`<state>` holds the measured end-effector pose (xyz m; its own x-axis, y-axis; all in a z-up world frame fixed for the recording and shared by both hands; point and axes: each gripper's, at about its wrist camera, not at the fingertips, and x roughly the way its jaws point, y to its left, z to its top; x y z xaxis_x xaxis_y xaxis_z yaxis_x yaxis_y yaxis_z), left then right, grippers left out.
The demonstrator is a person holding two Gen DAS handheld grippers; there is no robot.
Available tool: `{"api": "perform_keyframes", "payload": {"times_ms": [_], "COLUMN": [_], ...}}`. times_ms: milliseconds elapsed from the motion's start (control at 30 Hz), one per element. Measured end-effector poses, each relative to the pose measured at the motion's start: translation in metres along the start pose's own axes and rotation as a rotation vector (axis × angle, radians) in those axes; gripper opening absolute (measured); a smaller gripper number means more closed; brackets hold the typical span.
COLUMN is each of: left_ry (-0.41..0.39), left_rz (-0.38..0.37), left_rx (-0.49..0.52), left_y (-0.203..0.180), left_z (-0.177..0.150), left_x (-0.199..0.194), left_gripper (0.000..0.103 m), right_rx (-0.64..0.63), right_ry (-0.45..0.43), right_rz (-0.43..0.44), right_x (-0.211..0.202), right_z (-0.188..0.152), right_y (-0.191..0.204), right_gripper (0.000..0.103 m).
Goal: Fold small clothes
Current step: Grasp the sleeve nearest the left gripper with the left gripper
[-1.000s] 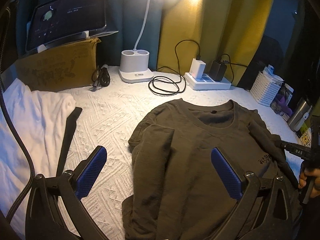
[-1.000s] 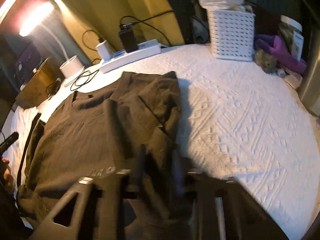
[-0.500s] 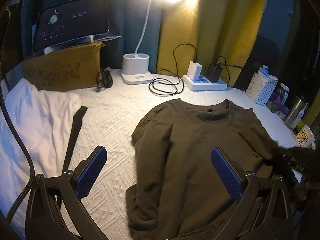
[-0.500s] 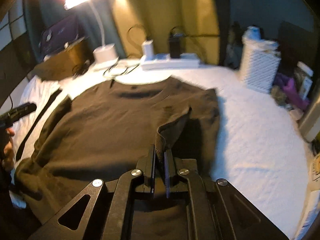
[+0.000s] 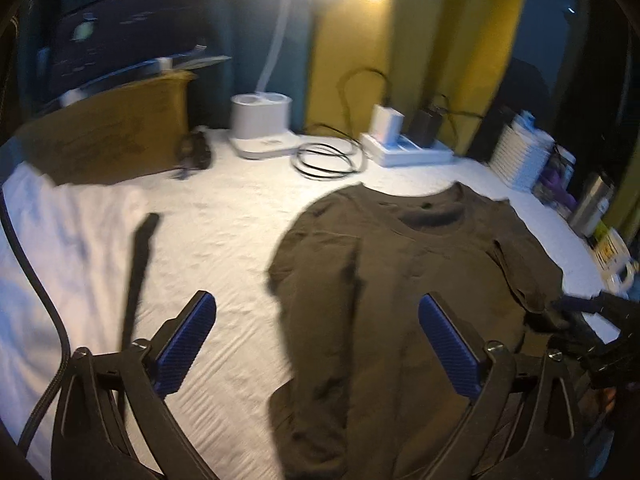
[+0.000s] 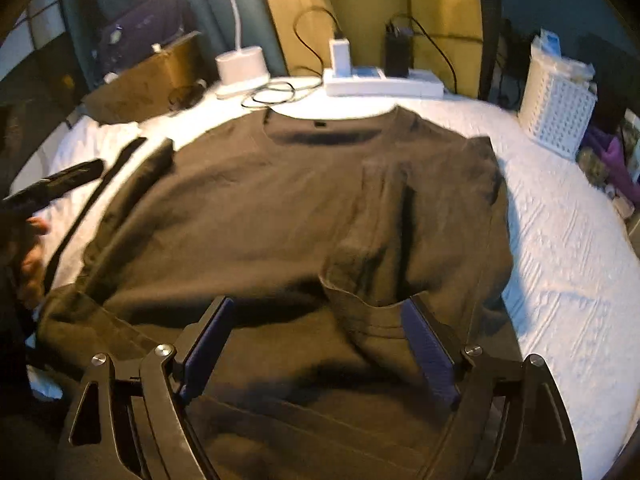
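A dark olive sweatshirt [image 5: 404,280] lies flat, neck away from me, on the white bedspread [image 5: 224,248]. My left gripper [image 5: 316,310] hovers over its left edge; the jaws are wide and closing slightly, with only the flat cloth below them. In the right wrist view the sweatshirt [image 6: 260,208] has its right sleeve [image 6: 384,236] folded in over the body. My right gripper [image 6: 318,310] is opening, and the sleeve's cuff [image 6: 368,322] lies loose between the pads, not pinched. The right gripper [image 5: 580,308] also shows at the left wrist view's right edge.
At the back stand a lamp base [image 5: 262,130], a coiled cable [image 5: 326,158], a power strip [image 6: 382,82] and a white basket [image 6: 560,114]. A cardboard box [image 5: 108,132], white cloth [image 5: 36,260] and a black strap [image 5: 140,264] lie left.
The right gripper carried the pinched sleeve in over the sweatshirt's body, then opened and let it drop there. The left gripper stayed about where it was.
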<state>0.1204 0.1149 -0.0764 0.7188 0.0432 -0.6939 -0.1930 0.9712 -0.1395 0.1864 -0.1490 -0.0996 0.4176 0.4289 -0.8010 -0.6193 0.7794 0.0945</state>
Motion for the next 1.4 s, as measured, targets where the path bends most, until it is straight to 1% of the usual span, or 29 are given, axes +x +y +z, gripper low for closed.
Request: {"api": "perform_keyframes", "payload": {"times_ms": [67, 133, 167, 233, 300, 333, 367, 400, 433, 500, 533, 600, 667, 767, 900, 1000, 1100, 1200, 1400], "left_ry": [0.033, 0.066, 0.083, 0.125, 0.154, 0.163, 0.162, 0.153, 0.143, 0.113, 0.101, 0.055, 0.025, -0.039, -0.068, -0.067, -0.061, -0.076, -0.066], "left_rz": [-0.010, -0.022, -0.028, -0.035, -0.044, -0.043, -0.033, -0.020, -0.007, 0.024, 0.040, 0.106, 0.141, 0.222, 0.291, 0.335, 0.354, 0.357, 0.270], "left_rx": [0.021, 0.022, 0.020, 0.012, -0.001, -0.009, -0.014, -0.016, -0.023, -0.056, -0.066, -0.095, -0.121, -0.137, -0.128, -0.125, -0.130, -0.104, 0.012], "left_y": [-0.001, 0.002, 0.004, 0.010, 0.018, 0.022, 0.025, 0.028, 0.032, 0.044, 0.048, 0.061, 0.071, 0.082, 0.088, 0.089, 0.085, 0.068, 0.015], "left_z": [0.006, 0.010, 0.011, 0.011, 0.009, 0.007, 0.005, 0.004, 0.004, 0.005, 0.006, 0.010, 0.014, 0.020, 0.019, 0.010, 0.005, 0.011, 0.026], "left_x": [0.017, 0.031, 0.038, 0.052, 0.060, 0.061, 0.060, 0.058, 0.055, 0.048, 0.046, 0.037, 0.029, 0.008, -0.014, -0.021, -0.023, -0.028, -0.023], "left_gripper": [0.086, 0.077, 0.069, 0.059, 0.036, 0.030, 0.020, 0.013, 0.012, 0.004, 0.003, 0.002, 0.002, 0.002, 0.002, 0.002, 0.002, 0.002, 0.002], "right_rx": [0.006, 0.020, 0.027, 0.049, 0.075, 0.085, 0.097, 0.103, 0.108, 0.117, 0.120, 0.120, 0.116, 0.113, 0.117, 0.124, 0.124, 0.131, 0.179], "right_ry": [-0.025, -0.040, -0.044, -0.048, -0.049, -0.049, -0.049, -0.050, -0.051, -0.049, -0.049, -0.052, -0.059, -0.073, -0.088, -0.085, -0.075, -0.084, -0.099], "right_rz": [-0.007, -0.023, -0.033, -0.055, -0.068, -0.071, -0.073, -0.073, -0.072, -0.072, -0.070, -0.063, -0.056, -0.044, -0.028, -0.011, -0.005, 0.005, 0.007], "right_x": [-0.009, -0.015, -0.018, -0.020, -0.021, -0.022, -0.021, -0.021, -0.021, -0.018, -0.017, -0.016, -0.016, -0.017, -0.019, -0.018, -0.015, -0.019, -0.025], "right_z": [0.002, 0.005, 0.006, 0.005, 0.004, 0.004, 0.003, 0.003, 0.003, 0.004, 0.005, 0.007, 0.009, 0.013, 0.015, 0.013, 0.010, 0.006, -0.004], "right_y": [-0.004, -0.012, -0.017, -0.028, -0.040, -0.044, -0.050, -0.053, -0.056, -0.062, -0.064, -0.066, -0.065, -0.064, -0.066, -0.068, -0.070, -0.074, -0.088], "right_gripper": [0.087, 0.087, 0.087, 0.087, 0.087, 0.087, 0.087, 0.087, 0.087, 0.087, 0.087, 0.087, 0.087, 0.087, 0.087, 0.087, 0.087, 0.087, 0.087]}}
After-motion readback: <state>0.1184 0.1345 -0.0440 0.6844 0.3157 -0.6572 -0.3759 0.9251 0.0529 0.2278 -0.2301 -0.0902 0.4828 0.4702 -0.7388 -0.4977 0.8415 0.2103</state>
